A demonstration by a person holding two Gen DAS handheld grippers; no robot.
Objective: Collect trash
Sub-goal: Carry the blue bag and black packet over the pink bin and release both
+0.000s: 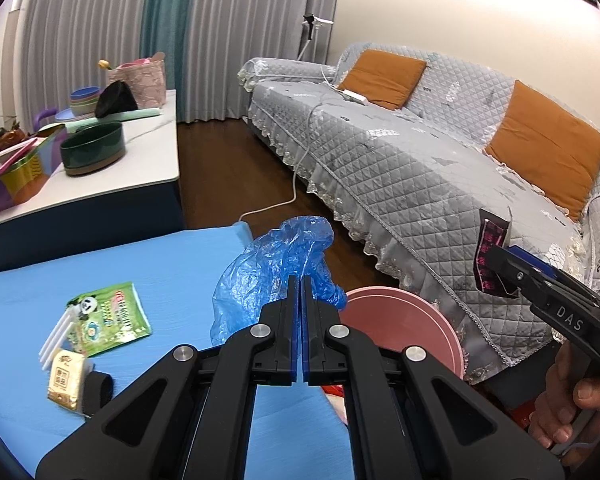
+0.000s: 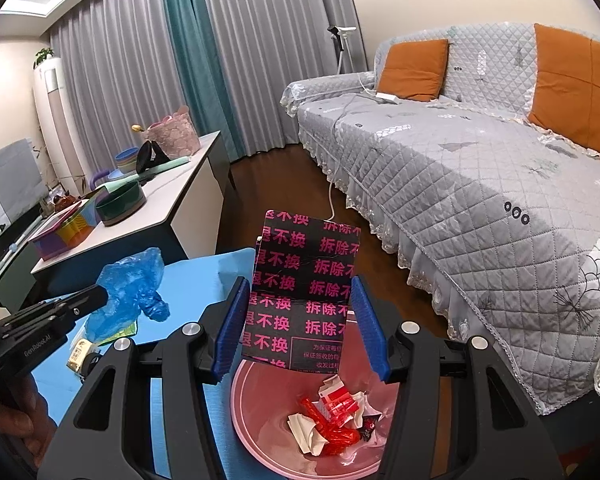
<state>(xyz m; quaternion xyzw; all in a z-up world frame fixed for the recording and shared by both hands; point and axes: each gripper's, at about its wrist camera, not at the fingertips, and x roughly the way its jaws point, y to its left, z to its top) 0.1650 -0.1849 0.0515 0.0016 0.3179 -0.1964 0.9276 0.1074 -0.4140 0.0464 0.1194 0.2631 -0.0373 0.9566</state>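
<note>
In a living room beside a grey quilted sofa (image 2: 480, 184), we work over a blue bench (image 1: 172, 264). Our left gripper (image 1: 299, 280) is pressed together on a crumpled blue plastic bag (image 1: 272, 268). Our right gripper (image 2: 302, 320) stands spread, a black pink-lettered wrapper (image 2: 300, 292) between its fingers, above the pink bin (image 2: 268, 420) holding red and white wrappers (image 2: 332, 416). Snack packets (image 1: 108, 316) lie on the bench.

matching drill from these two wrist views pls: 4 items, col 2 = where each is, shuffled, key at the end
Column 1:
1. blue plastic bag
2. black wrapper with pink print
3. panda packet
4. red and white scraps

Column 2:
A. lying on the blue table
B. in the left gripper's shut jaws
C. inside the pink bowl
D. between the right gripper's jaws, above the bowl

Pairs: 1-B, 2-D, 3-A, 4-C
</note>
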